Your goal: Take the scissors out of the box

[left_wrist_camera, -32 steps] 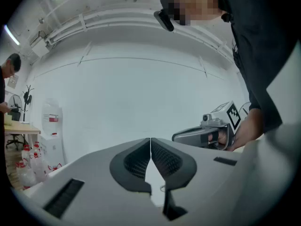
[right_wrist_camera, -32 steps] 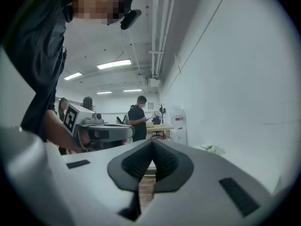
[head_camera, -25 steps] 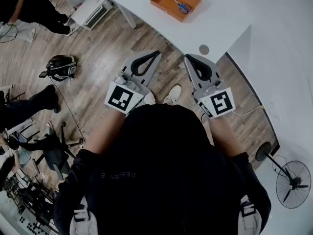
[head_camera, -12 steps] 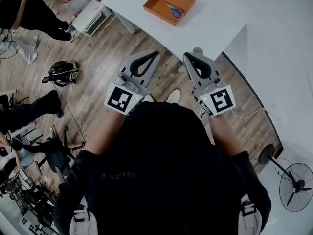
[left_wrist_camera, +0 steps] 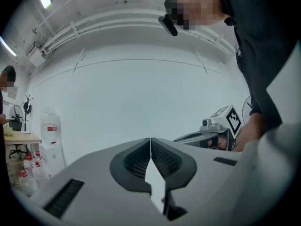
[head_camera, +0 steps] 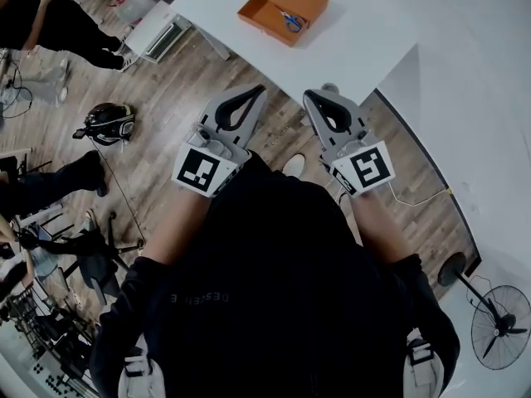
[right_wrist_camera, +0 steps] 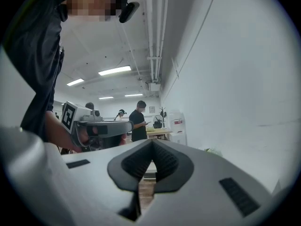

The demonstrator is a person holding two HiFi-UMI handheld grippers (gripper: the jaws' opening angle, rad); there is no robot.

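An open orange box [head_camera: 282, 7] lies on the white table [head_camera: 357, 36] at the top of the head view. Blue-handled scissors [head_camera: 291, 21] lie inside it. My left gripper [head_camera: 258, 89] and right gripper [head_camera: 309, 95] are held close to my chest over the wooden floor, well short of the table. Both are shut with nothing between the jaws. In the left gripper view my left gripper [left_wrist_camera: 150, 139] points up at a white wall. In the right gripper view my right gripper [right_wrist_camera: 152, 141] points toward the room, and the box is not visible.
The table's near edge and corner [head_camera: 377, 85] lie just ahead of the grippers. A helmet [head_camera: 108, 121] lies on the floor at left. People stand at the left [head_camera: 50, 23]. A fan [head_camera: 498, 322] stands at lower right. A white wall [head_camera: 473, 98] runs along the right.
The box and table have slid left and slightly up in the head view as I shift. Both grippers stay shut and have moved a little up and to the left.
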